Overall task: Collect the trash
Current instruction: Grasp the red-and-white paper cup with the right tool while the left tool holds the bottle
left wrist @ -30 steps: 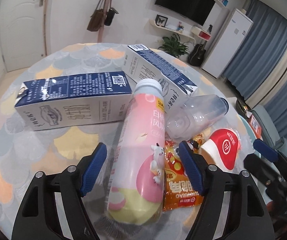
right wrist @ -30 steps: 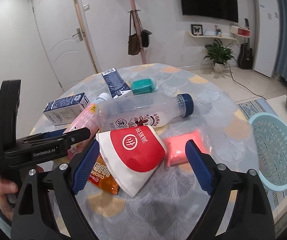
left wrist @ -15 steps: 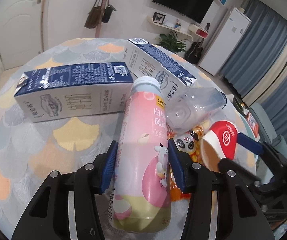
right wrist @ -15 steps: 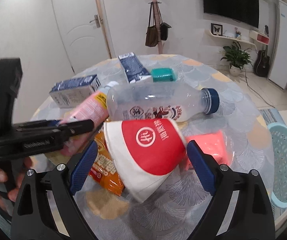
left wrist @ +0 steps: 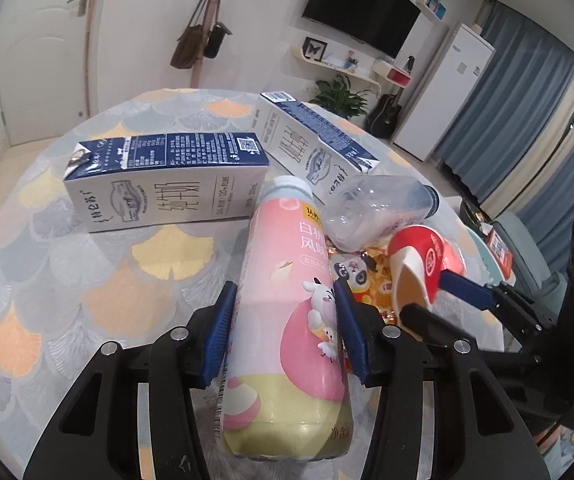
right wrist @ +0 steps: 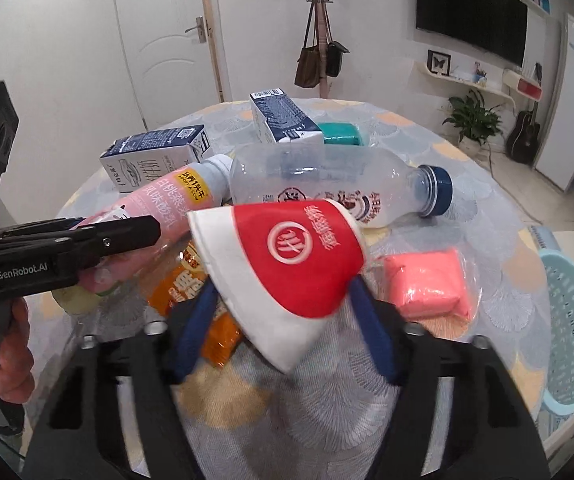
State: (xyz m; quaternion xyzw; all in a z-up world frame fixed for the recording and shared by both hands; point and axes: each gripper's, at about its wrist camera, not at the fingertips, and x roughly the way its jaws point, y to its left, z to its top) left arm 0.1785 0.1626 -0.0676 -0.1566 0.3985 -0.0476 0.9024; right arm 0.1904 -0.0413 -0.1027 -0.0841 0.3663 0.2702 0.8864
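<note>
My left gripper [left wrist: 285, 334] is clamped on the pink bottle [left wrist: 287, 320], both blue pads pressed to its sides low on the body, its white cap pointing far toward the near carton [left wrist: 167, 184]. My right gripper [right wrist: 283, 320] grips the red cup [right wrist: 287, 264], pads on either side of it, its open rim tipped to the left. The clear bottle [right wrist: 335, 188] lies just beyond the cup, blue cap to the right. An orange wrapper [right wrist: 203, 304] sits under the cup, between the two tools. A pink pack [right wrist: 427, 284] rests near right on the table [right wrist: 407, 136]. Farther right sits the blue basket [right wrist: 571, 320], off the table's edge.
</note>
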